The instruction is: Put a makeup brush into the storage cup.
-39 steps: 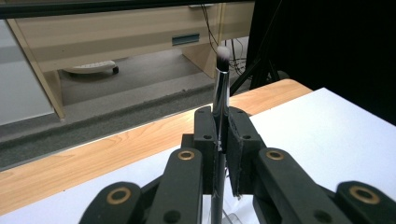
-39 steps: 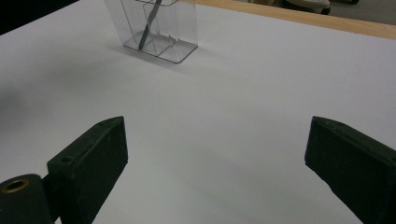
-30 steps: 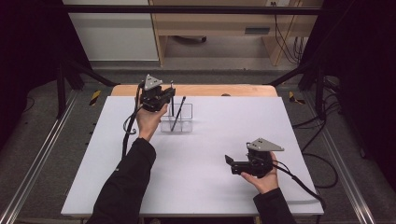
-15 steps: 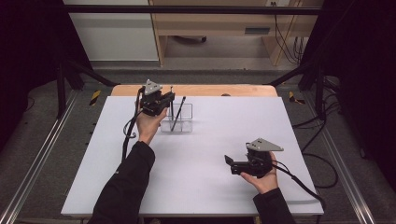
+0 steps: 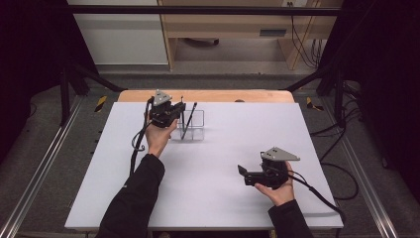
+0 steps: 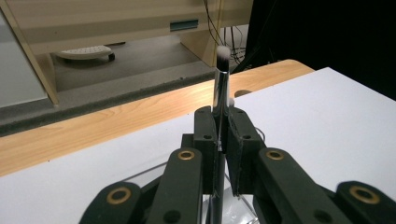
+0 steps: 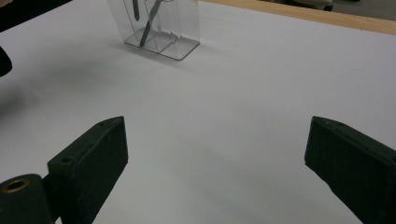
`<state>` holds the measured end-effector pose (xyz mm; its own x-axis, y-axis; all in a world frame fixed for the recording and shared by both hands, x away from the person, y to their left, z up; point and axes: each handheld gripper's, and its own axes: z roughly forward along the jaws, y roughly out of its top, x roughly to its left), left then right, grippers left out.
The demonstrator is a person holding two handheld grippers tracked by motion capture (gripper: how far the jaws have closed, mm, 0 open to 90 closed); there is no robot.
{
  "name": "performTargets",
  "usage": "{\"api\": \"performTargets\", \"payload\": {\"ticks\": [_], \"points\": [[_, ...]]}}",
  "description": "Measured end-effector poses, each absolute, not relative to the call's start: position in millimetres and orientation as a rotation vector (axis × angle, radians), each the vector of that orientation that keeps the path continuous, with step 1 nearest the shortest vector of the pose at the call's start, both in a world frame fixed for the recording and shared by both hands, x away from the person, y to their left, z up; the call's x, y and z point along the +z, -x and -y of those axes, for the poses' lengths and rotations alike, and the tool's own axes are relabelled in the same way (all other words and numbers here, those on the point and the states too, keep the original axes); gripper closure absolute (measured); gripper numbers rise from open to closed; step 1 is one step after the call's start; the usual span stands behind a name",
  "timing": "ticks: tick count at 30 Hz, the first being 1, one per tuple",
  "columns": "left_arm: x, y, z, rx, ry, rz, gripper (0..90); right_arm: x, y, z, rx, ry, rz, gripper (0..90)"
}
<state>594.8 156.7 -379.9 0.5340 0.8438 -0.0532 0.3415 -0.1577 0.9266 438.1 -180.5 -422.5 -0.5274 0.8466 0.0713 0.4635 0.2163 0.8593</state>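
White tabletop (image 5: 213,198) under us, wooden strip at far edge. We're clamping left gripper (image 6: 223,135) tight on makeup brush (image 6: 220,88), bristles up, handle dipping into clear organizer (image 5: 192,125). Right gripper (image 7: 215,163) idling wide apart, holding nothing, well short of organizer. Risk we're watching: tilted brush snagging divider wall, tipping light organizer, knocking second brush (image 5: 188,120) leaning inside.

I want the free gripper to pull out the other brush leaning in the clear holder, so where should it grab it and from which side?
Probably grip the leaning brush on its bare upper handle, above the clear holder rim, coming from above along its tilt. The right gripper is open; the left gripper is shut on the upright brush beside it.
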Motion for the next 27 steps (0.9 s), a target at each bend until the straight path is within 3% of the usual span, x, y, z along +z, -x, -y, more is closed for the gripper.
{"api": "performTargets", "payload": {"ticks": [23,27], "points": [[-400.0,-590.8,-155.9,0.576,-1.805,-1.008,82.0,-421.8,-437.6,179.2,1.249,-1.212,-2.084,6.7],[-400.3,-588.2,-158.5,0.570,-1.806,-1.006,77.5,-421.9,-437.6,179.1,1.248,-1.214,-2.084,6.7]]}}
